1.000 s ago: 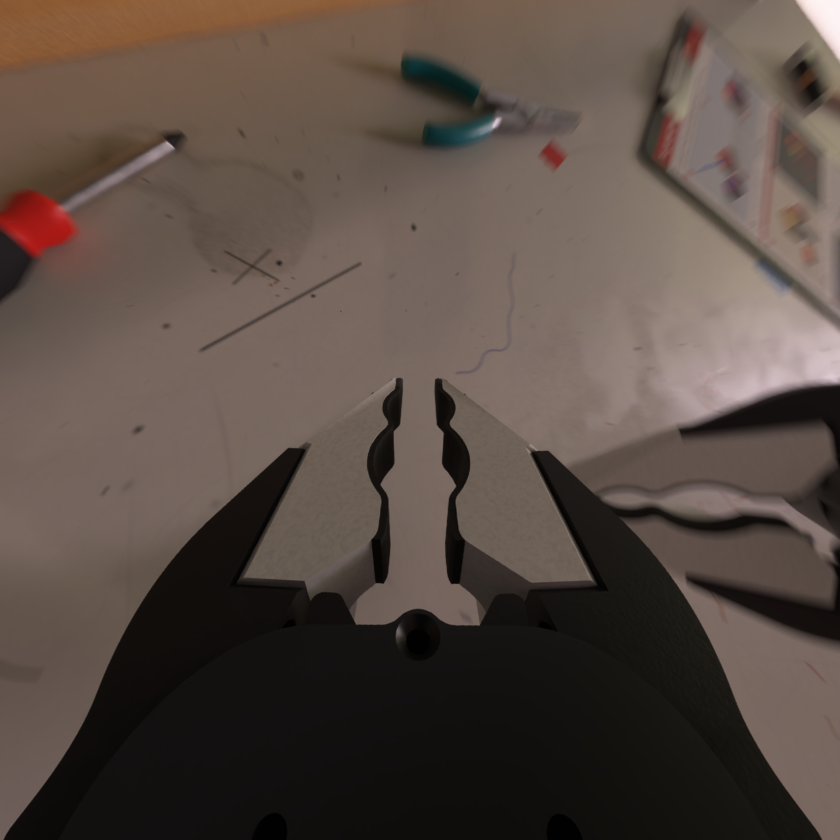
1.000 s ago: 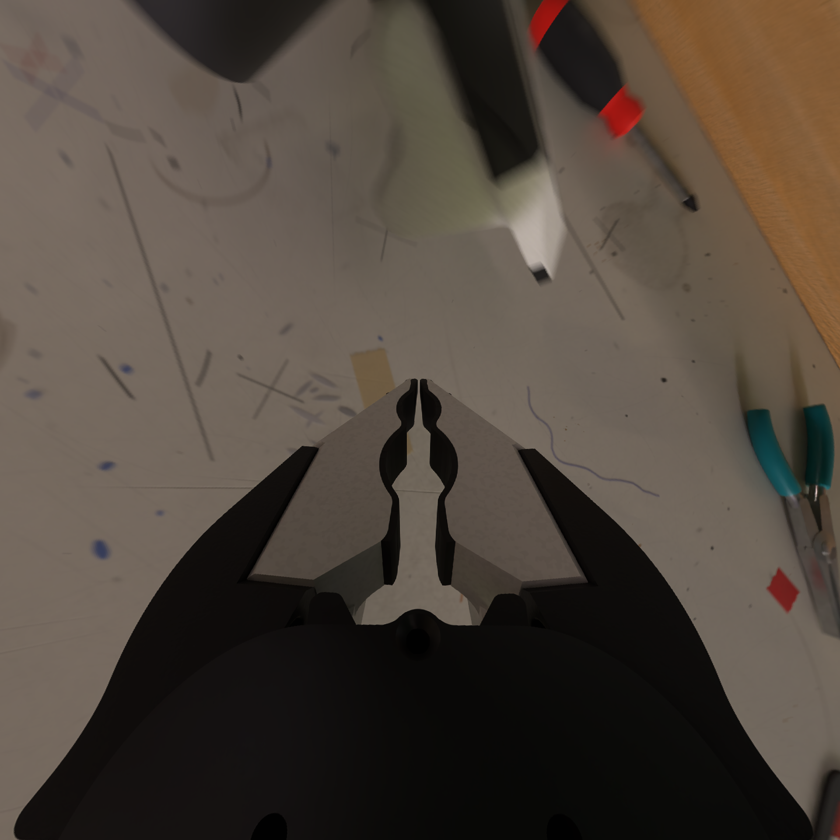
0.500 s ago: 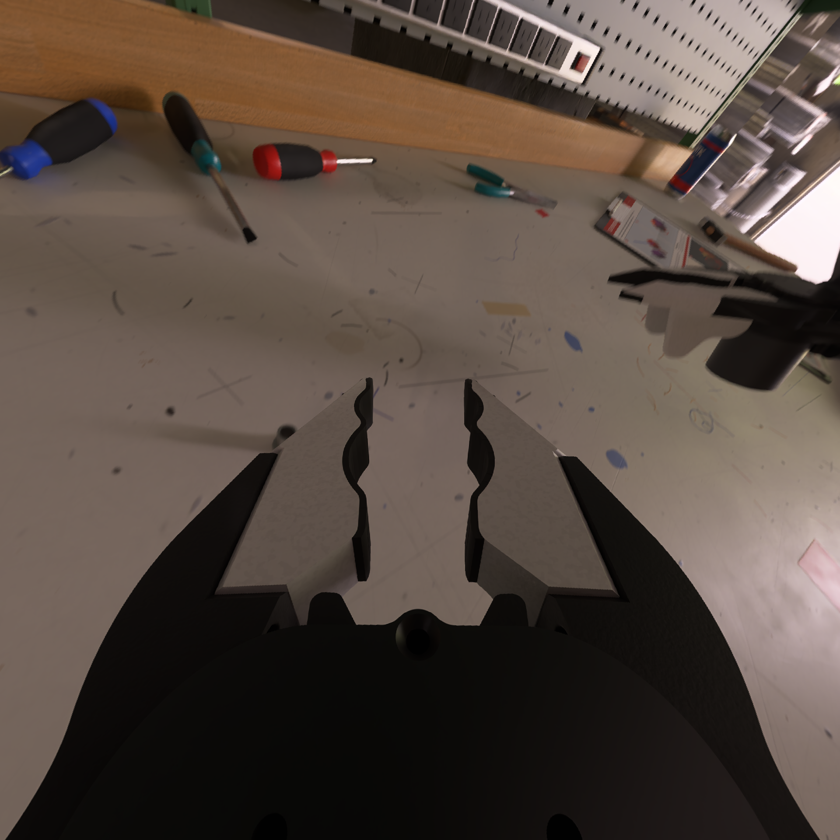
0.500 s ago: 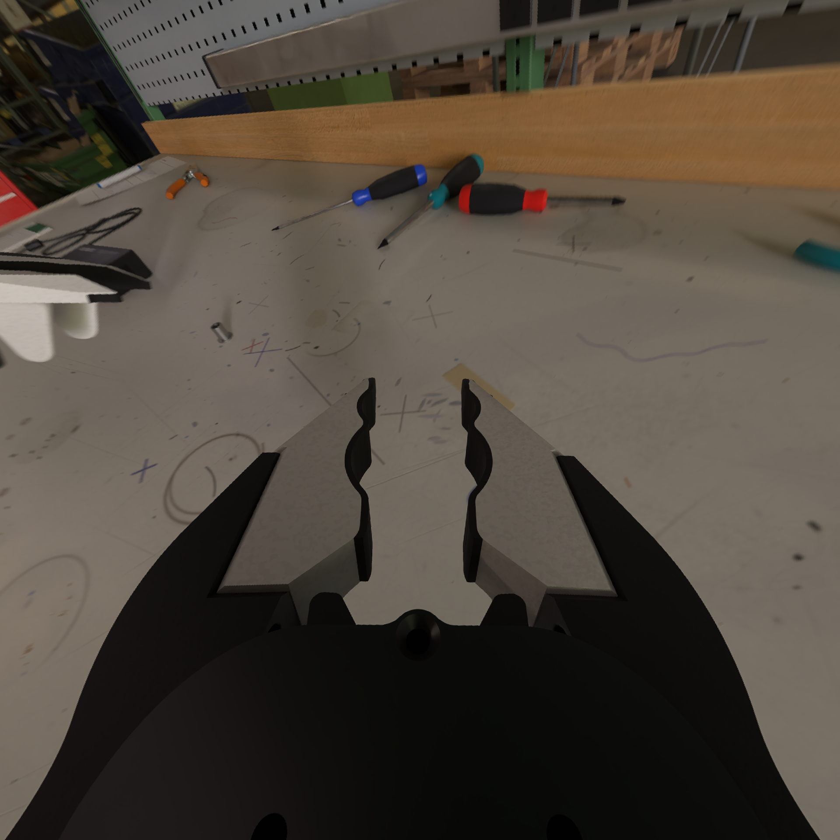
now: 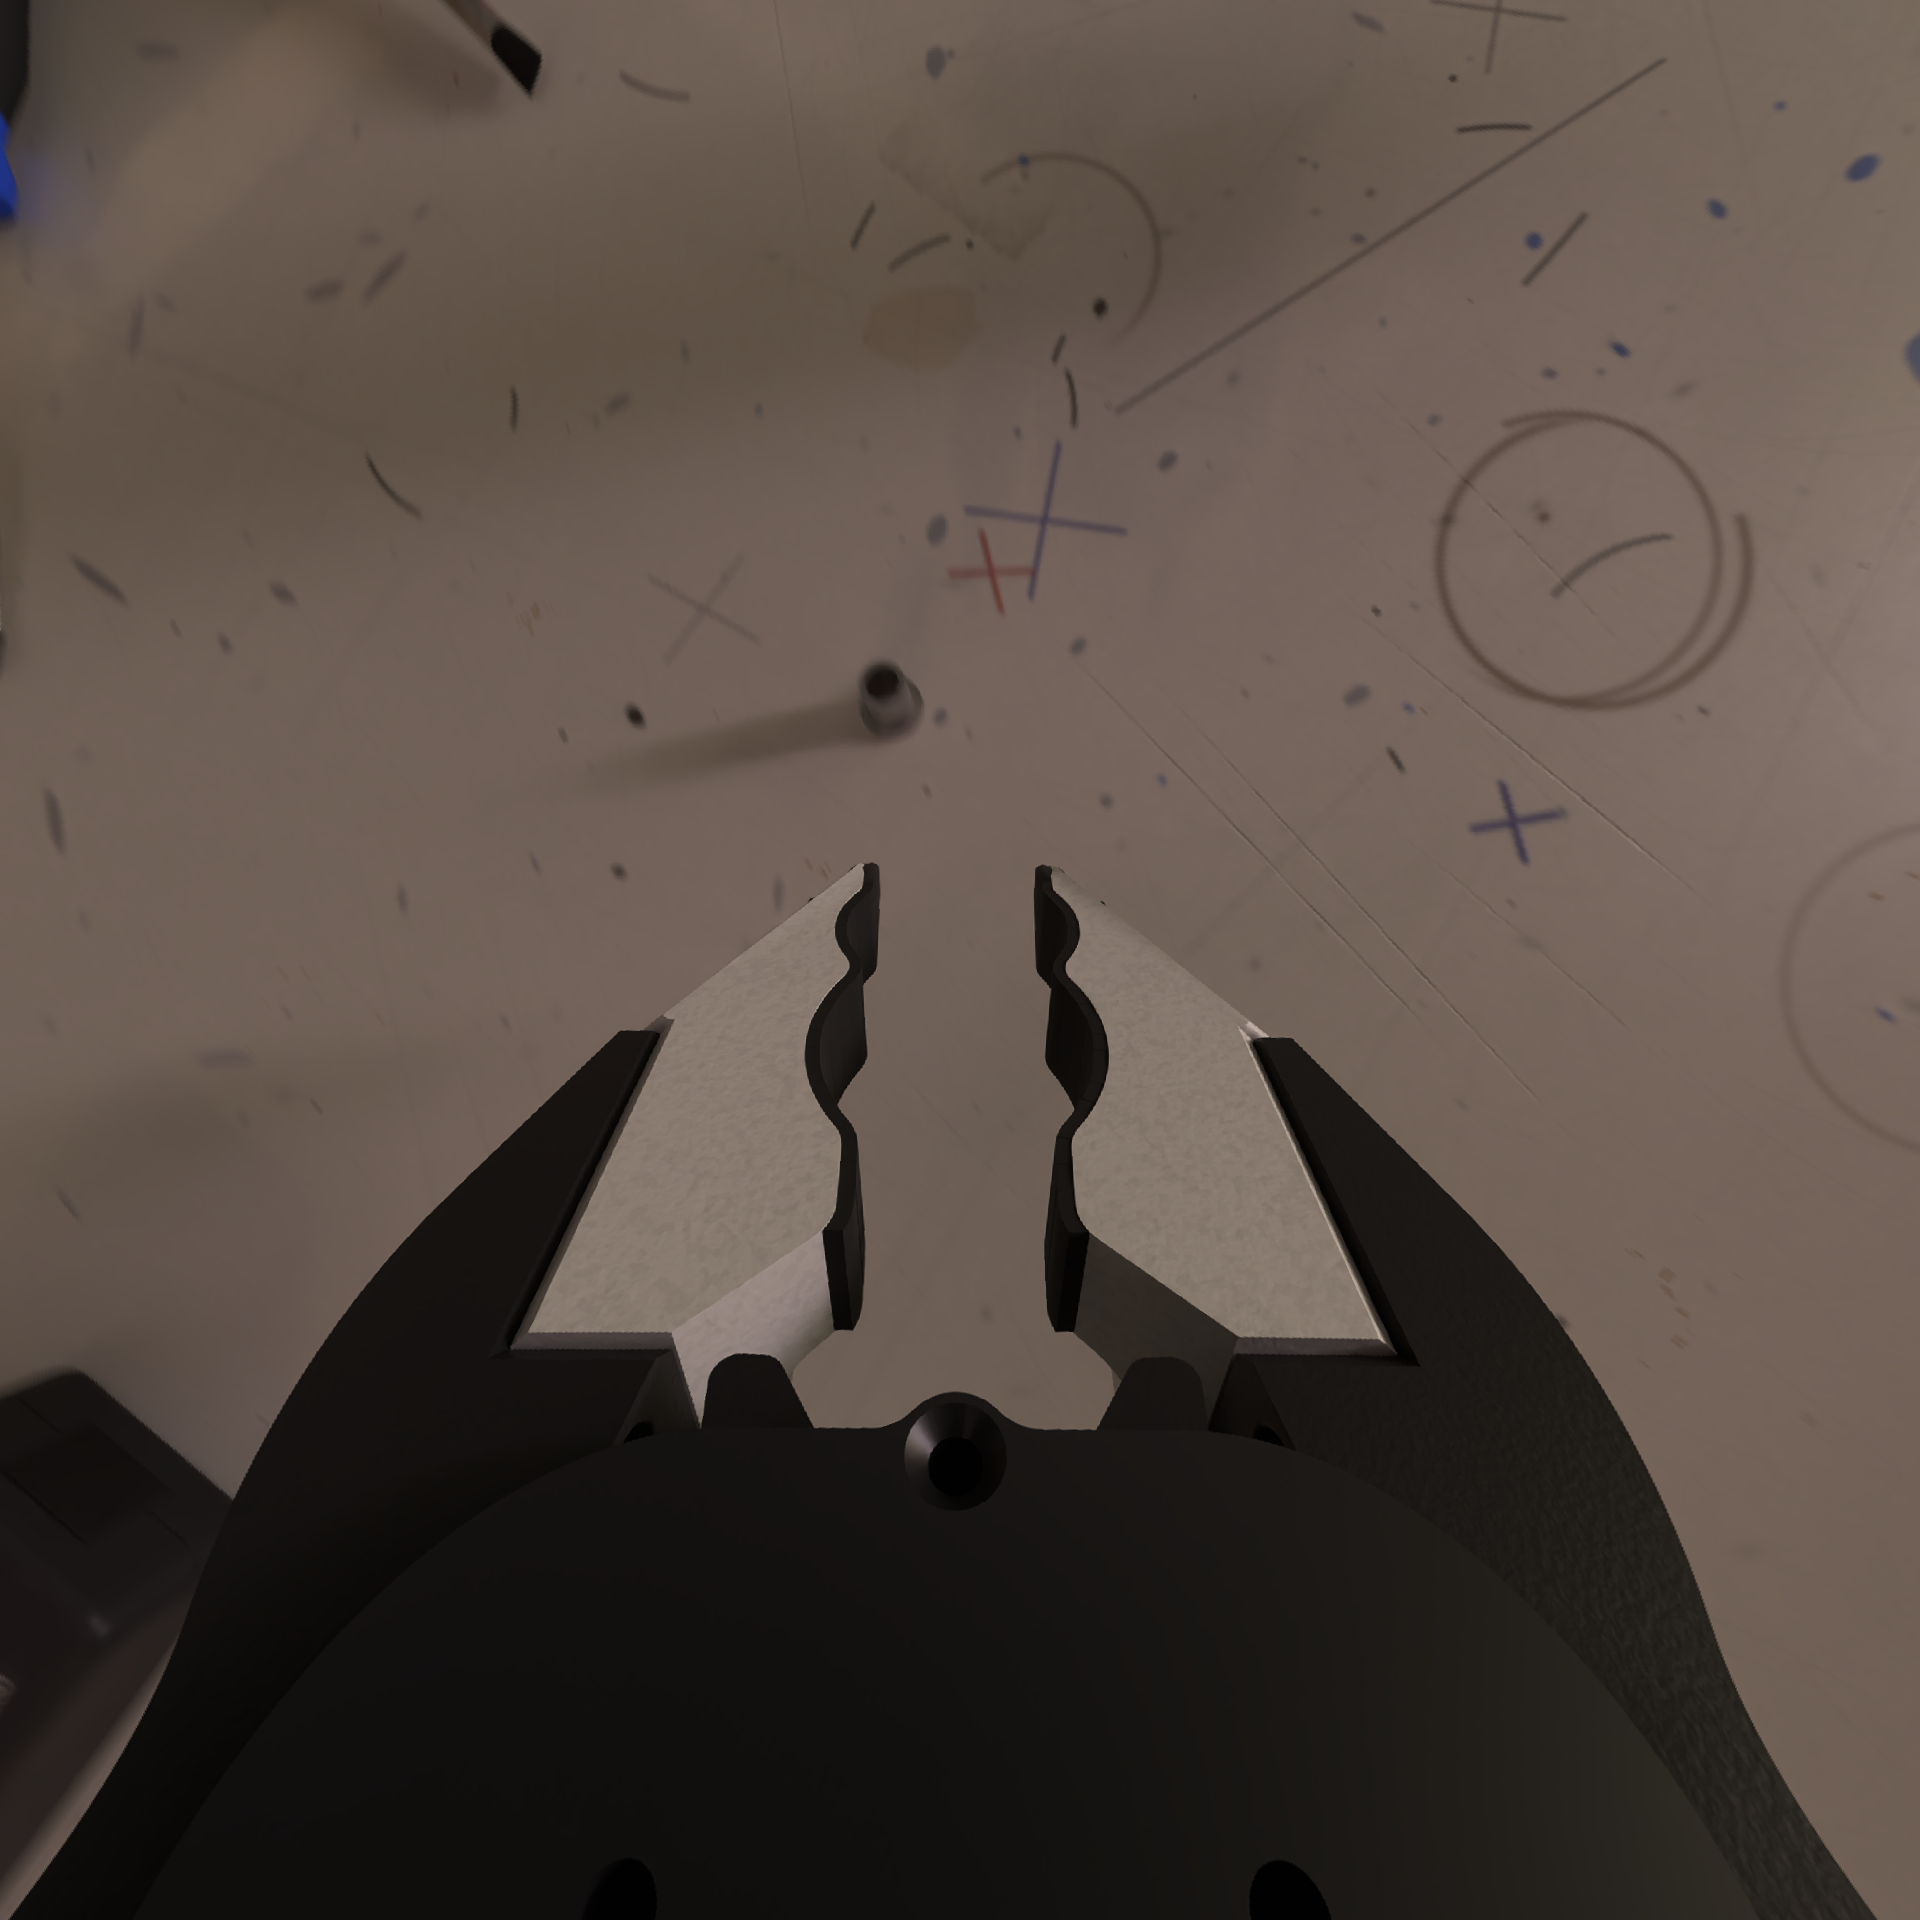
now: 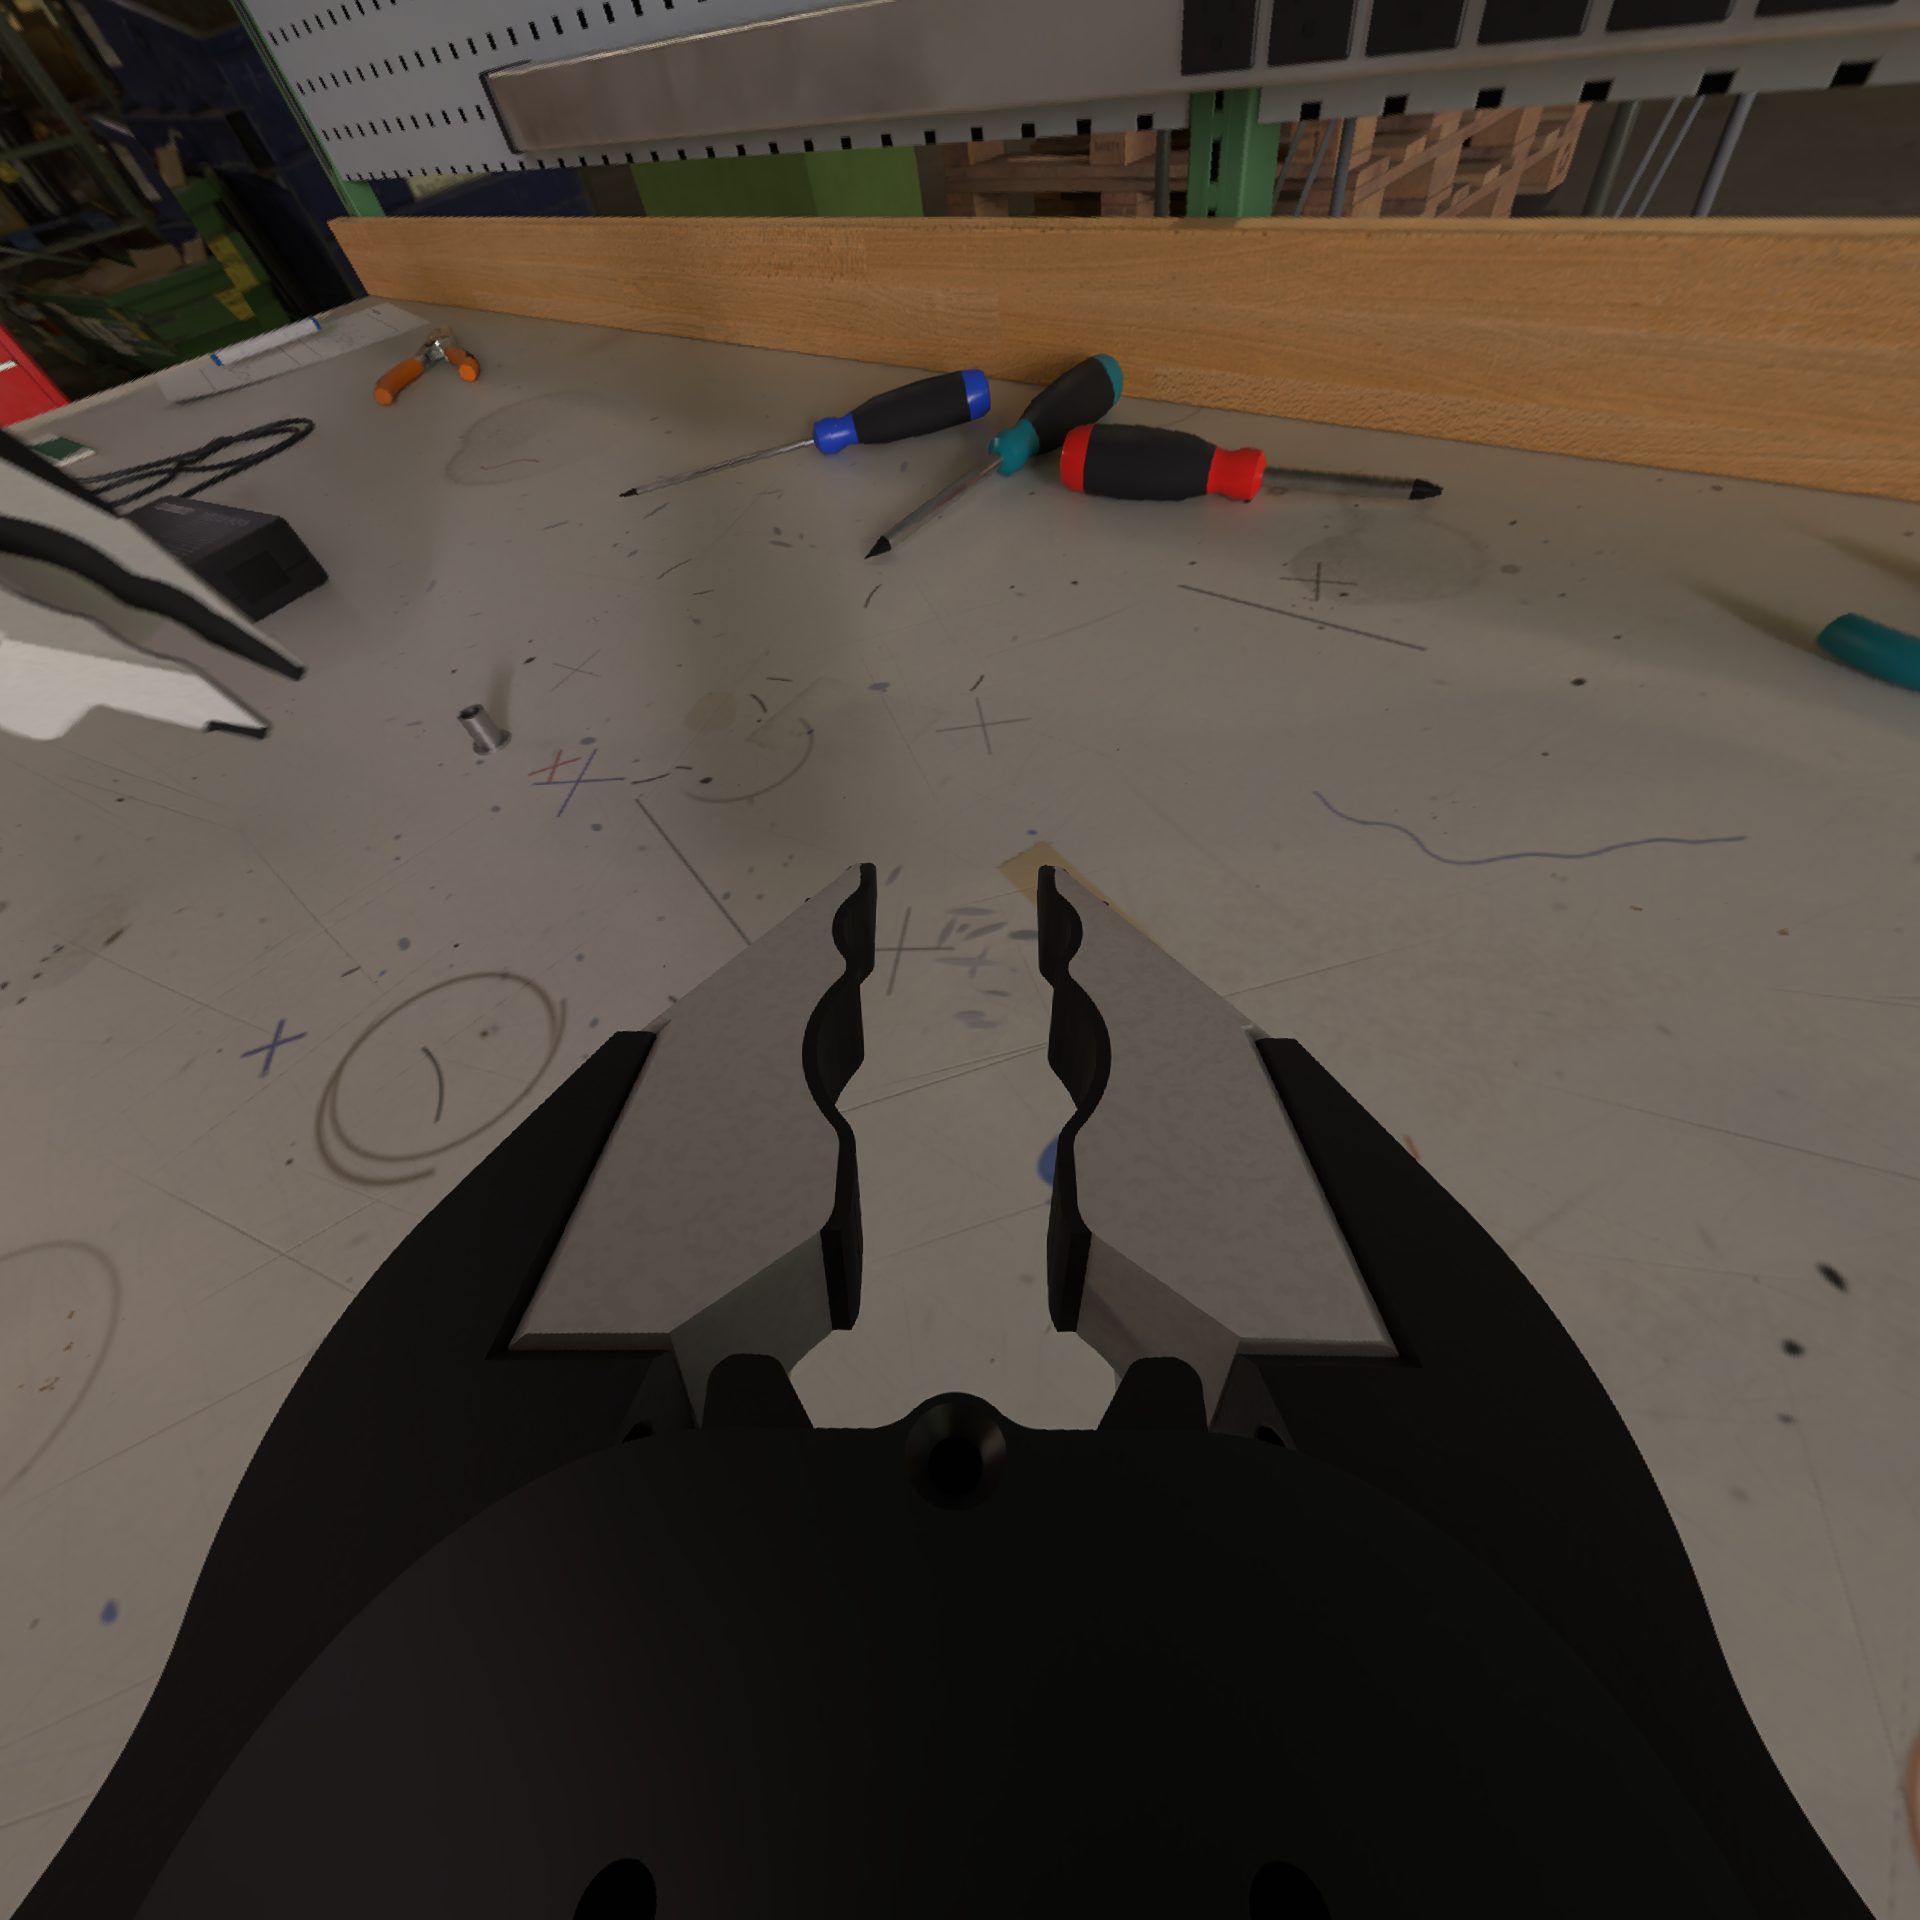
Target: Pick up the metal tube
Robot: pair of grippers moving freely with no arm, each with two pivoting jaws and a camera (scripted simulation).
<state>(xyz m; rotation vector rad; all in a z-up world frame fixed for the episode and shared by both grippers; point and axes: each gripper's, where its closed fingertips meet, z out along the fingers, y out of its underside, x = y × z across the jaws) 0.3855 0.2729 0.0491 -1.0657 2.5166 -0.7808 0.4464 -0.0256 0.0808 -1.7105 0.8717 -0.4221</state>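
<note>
The metal tube (image 5: 890,699) is a small short grey cylinder standing upright on the workbench. In the left wrist view it lies just ahead of my left gripper (image 5: 956,878) and slightly left of it. The left gripper is open and empty, pointing steeply down at the bench. The tube also shows in the right wrist view (image 6: 483,725), far left of my right gripper (image 6: 956,878), which is open and empty above the bench. The left gripper's fingers (image 6: 125,644) reach in at the left edge of the right wrist view, above and left of the tube.
Three screwdrivers, blue (image 6: 883,416), teal (image 6: 1039,426) and red (image 6: 1164,462), lie by the wooden back board (image 6: 1351,312). A black box (image 6: 239,551) with a cable sits at the left; it also shows in the left wrist view (image 5: 83,1558). Orange pliers (image 6: 426,364) lie far left, a teal handle (image 6: 1870,649) at the right.
My left gripper has tilted down and moved over the tube, which now lies close ahead of its tips. My right gripper has barely moved. Both stay open.
</note>
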